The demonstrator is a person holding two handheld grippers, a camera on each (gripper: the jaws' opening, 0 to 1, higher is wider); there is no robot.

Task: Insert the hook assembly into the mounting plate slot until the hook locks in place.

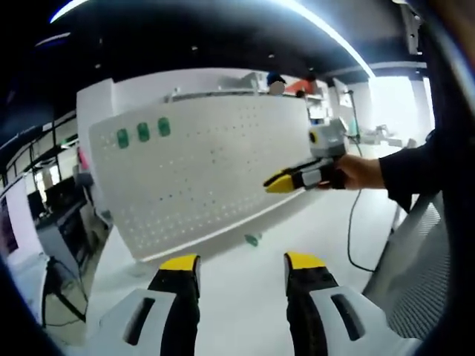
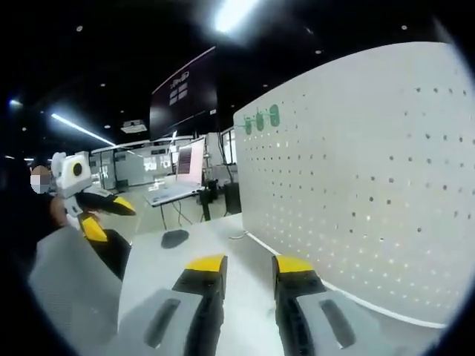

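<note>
Here, in the left gripper view, the left claw [image 1: 242, 268] rises from the bottom with its two yellow-tipped jaws spread apart and nothing between them. Ahead of it and well apart stands a white pegboard [image 1: 200, 178], upright on a white table [image 1: 245, 297]. Three green hooks [image 1: 142, 133] sit in a row near the board's upper corner, up and to the left of the claw. A small green piece [image 1: 252, 239] lies on the table at the foot of the board, just beyond the jaw tips and between them in line. To the upper right of the claw, the right claw [image 1: 276, 182] comes in, held by a hand [image 1: 361, 172] in a dark sleeve; its yellow tip points at the board's face, and whether it touches the board cannot be told.

In the right gripper view, the right claw [image 2: 249, 265] likewise rises from the bottom over the table [image 2: 223, 237], jaws parted, holding nothing. The pegboard [image 2: 356, 185] runs close along its right side. The green hooks [image 2: 261, 119] hang high on the board, above the claw and farther ahead. Off to the claw's left, the left claw [image 2: 104, 219] shows, its yellow tips apart. A dark patch [image 2: 175, 238] lies on the table ahead of the jaws, slightly left.
</note>
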